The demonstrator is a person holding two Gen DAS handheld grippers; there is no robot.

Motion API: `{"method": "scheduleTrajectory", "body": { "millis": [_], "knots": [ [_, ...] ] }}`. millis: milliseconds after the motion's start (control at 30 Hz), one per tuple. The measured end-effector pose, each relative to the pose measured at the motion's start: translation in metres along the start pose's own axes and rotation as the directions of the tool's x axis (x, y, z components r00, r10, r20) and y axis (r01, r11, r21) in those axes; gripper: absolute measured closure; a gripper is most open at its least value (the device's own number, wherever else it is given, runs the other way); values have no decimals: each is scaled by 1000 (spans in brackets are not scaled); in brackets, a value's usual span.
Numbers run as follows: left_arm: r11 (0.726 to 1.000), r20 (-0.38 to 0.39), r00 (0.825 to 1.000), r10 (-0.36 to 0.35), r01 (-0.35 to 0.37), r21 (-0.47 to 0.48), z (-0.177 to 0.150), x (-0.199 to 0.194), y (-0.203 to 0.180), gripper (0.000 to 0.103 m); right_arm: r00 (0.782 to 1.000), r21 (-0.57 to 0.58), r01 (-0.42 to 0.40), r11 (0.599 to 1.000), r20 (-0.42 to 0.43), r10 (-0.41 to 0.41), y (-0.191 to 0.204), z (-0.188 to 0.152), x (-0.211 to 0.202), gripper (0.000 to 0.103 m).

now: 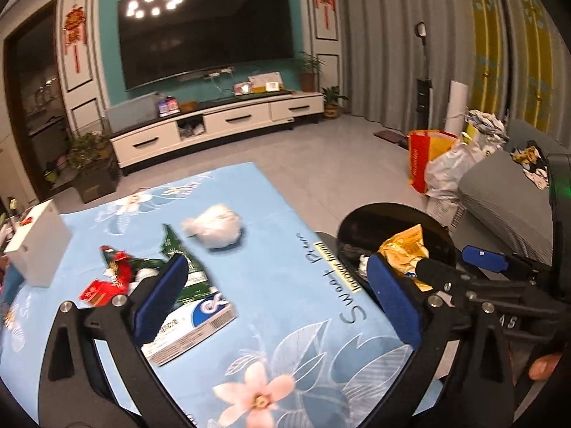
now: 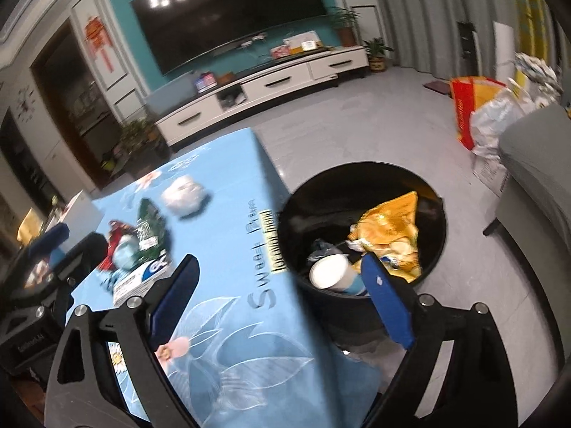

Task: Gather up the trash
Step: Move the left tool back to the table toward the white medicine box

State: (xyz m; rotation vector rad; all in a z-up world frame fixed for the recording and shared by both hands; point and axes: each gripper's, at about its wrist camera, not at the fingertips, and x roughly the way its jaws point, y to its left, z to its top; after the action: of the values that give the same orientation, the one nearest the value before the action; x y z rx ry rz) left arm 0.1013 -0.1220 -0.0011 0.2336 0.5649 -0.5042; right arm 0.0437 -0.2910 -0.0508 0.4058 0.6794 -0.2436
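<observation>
While my left gripper (image 1: 274, 306) hangs over the bench (image 1: 271, 328) with its flowered pale-blue cloth, its blue-padded jaws stand wide apart with nothing between them. Through the left wrist view I see what is left to gather: a crumpled white tissue ball (image 1: 214, 226) lying alone toward the far end, a green printed wrapper (image 1: 178, 249) and a red crinkled wrapper (image 1: 117, 267) nearer me, and a flat white-and-blue carton (image 1: 194, 324) just behind my left pad. A white box (image 1: 35, 242) sits at the left edge. The round black plastic bin (image 1: 392, 214) stands on the floor against the bench's right side, close enough, I judge, that scraps need only a short carry. My right gripper (image 1: 453, 262) reaches in over it.

In the right wrist view, my right jaws also gape, empty, straddling the bench corner and the bin rim. Inside the bin lie a yellow crumpled snack bag (image 2: 392, 232) and a white paper cup (image 2: 332, 273) on its side, so part of the job looks done. The tissue and wrappers remain on the cloth, blurred.
</observation>
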Motion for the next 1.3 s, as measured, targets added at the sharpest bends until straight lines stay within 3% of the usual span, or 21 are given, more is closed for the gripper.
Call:
{"method": "scheduleTrajectory", "body": {
  "millis": [600, 700, 833, 1067, 1200, 1300],
  "knots": [
    [985, 0, 995, 99, -98, -141, -31, -42, 75, 3, 998, -166, -56, 985, -35, 51, 89, -14, 1, 12],
    [979, -20, 994, 110, -112, -169, -40, -39, 90, 3, 997, -179, -60, 982, -59, 50, 100, -17, 10, 12],
    [961, -103, 988, 118, -140, -238, -68, -25, 128, 3, 993, -196, -79, 977, -107, 59, 111, -27, 26, 12],
    [922, -221, 974, 49, -130, -365, -135, -5, 194, 3, 975, -230, -104, 968, -217, 54, 123, -45, 63, 12],
    [934, -242, 970, -3, -84, -348, -149, 8, 200, 3, 962, -224, -114, 968, -267, 52, 126, -51, 84, 12],
    [958, -230, 972, -50, -19, -287, -139, 20, 188, 3, 960, -199, -107, 974, -276, 49, 123, -51, 93, 12]
  ]
}}
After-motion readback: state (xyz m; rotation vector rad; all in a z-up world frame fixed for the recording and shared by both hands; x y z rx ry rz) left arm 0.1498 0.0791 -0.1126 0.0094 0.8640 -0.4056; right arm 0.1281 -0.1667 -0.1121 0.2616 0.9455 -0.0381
